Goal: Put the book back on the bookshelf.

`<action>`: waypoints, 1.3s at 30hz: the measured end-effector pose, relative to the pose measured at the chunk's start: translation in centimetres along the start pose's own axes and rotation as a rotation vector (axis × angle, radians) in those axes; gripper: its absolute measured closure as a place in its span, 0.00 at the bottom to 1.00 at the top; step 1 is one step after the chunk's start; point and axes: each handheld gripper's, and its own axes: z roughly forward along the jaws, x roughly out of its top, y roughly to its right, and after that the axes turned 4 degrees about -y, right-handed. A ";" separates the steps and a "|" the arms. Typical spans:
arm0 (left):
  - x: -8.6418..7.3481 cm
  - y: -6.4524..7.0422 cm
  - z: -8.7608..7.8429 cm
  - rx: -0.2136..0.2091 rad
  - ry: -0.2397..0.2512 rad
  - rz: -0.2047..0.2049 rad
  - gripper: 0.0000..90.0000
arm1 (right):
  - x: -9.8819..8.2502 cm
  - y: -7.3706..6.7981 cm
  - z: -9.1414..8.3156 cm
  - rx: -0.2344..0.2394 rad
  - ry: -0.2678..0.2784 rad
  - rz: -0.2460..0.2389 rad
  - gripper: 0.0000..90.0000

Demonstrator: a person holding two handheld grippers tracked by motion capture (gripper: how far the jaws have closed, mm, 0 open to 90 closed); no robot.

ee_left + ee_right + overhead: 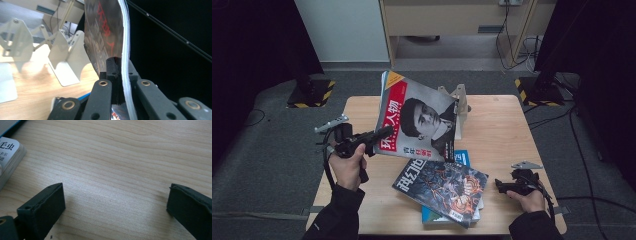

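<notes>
- Glossy red-and-grey magazine (416, 122) hangs lifted off the table (502, 135), tilted, clamped at its lower edge by our left gripper (379, 134); the left gripper view has the jaws clenched on the page block (125, 62), so we judge the edge grip is meant to carry it upright.
- Ahead of those jaws stands the pale bookend rack (67, 58), likely the destination slot.
- Between the two grippers lies the dark-cover magazine (439, 190) on a blue book (462, 159), flat, waiting.
- Our right gripper (504, 186) rests low over bare wood, jaws released and wide, nothing between them; we judge it is parked clear.
</notes>
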 end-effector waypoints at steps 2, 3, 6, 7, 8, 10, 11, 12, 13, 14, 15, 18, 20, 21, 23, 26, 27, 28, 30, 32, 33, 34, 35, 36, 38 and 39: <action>0.2 -0.1 -0.4 0.004 0.010 -0.004 0.96 | -0.2 -0.1 0.1 0.002 0.018 0.000 0.01; 0.4 -0.2 -0.6 0.004 0.015 -0.002 0.96 | -0.2 -0.1 0.2 0.002 0.032 -0.003 0.01; 0.7 -0.5 -1.2 0.011 0.029 -0.005 0.96 | -0.5 -0.2 0.3 0.002 0.059 0.003 0.00; 0.8 -0.5 -1.4 0.015 0.032 -0.005 0.96 | -0.5 -0.2 0.3 0.002 0.059 0.004 0.00; 0.9 -0.6 -1.6 0.020 0.036 -0.005 0.96 | -0.5 -0.2 0.3 0.002 0.059 0.003 0.00; 1.2 -0.8 -2.0 0.032 0.046 -0.002 0.96 | -0.5 -0.3 0.3 0.001 0.059 0.003 0.00; 1.3 -0.8 -2.2 0.035 0.048 -0.003 0.96 | -0.5 -0.3 0.3 0.001 0.060 0.004 0.00; 1.4 -0.9 -2.4 0.038 0.054 -0.006 0.96 | -0.5 -0.3 0.3 0.000 0.060 0.003 0.00; 1.5 -1.1 -2.7 0.042 0.058 -0.006 0.96 | -0.5 -0.3 0.3 -0.001 0.060 0.003 0.00; 1.6 -1.2 -2.9 0.045 0.064 -0.011 0.96 | -0.5 -0.3 0.3 -0.001 0.060 0.003 0.00; 1.7 -1.3 -3.1 0.048 0.068 -0.010 0.96 | -0.5 -0.3 0.3 0.000 0.058 0.003 0.00; 2.1 -1.6 -3.8 0.064 0.079 -0.010 0.96 | -0.5 -0.3 0.3 -0.002 0.059 0.001 0.00; 2.4 -1.6 -4.2 0.079 0.084 -0.007 0.96 | -0.5 -0.3 0.3 -0.001 0.058 0.002 0.00; 2.6 -1.7 -4.5 0.085 0.087 -0.006 0.96 | -0.5 -0.3 0.3 -0.001 0.058 0.002 0.00; 2.8 -1.8 -4.9 0.100 0.090 0.002 0.96 | -0.4 -0.3 0.3 -0.001 0.058 0.002 0.00; 3.0 -2.0 -5.5 0.118 0.096 0.002 0.96 | -0.4 -0.3 0.3 -0.002 0.058 0.001 0.00; 3.1 -2.2 -5.6 0.124 0.098 0.005 0.96 | -0.4 -0.3 0.3 -0.001 0.058 0.001 0.00; 3.2 -2.3 -5.8 0.132 0.101 0.005 0.96 | -0.4 -0.3 0.3 -0.001 0.058 0.001 0.00; 3.4 -2.5 -6.1 0.148 0.102 0.008 0.96 | -0.4 -0.3 0.3 -0.001 0.060 -0.002 0.00; 3.6 -2.8 -6.4 0.163 0.105 0.008 0.96 | -0.4 -0.3 0.3 -0.003 0.060 -0.002 0.00; 3.7 -2.9 -6.6 0.171 0.109 0.004 0.96 | -0.4 -0.3 0.3 -0.003 0.060 -0.003 0.00; 3.7 -3.0 -6.7 0.177 0.108 0.006 0.96 | -0.4 -0.3 0.3 -0.003 0.060 -0.001 0.00; 3.8 -3.1 -6.9 0.184 0.109 0.007 0.96 | -0.4 -0.3 0.3 -0.002 0.060 -0.002 0.00; 3.9 -3.2 -7.0 0.191 0.113 0.004 0.96 | -0.4 -0.3 0.3 -0.003 0.060 -0.003 0.00; 4.1 -3.5 -7.3 0.212 0.114 0.004 0.96 | -0.4 -0.3 0.3 -0.002 0.059 0.001 0.00; 4.2 -3.7 -7.4 0.220 0.115 0.004 0.96 | -0.4 -0.3 0.3 -0.003 0.059 0.000 0.00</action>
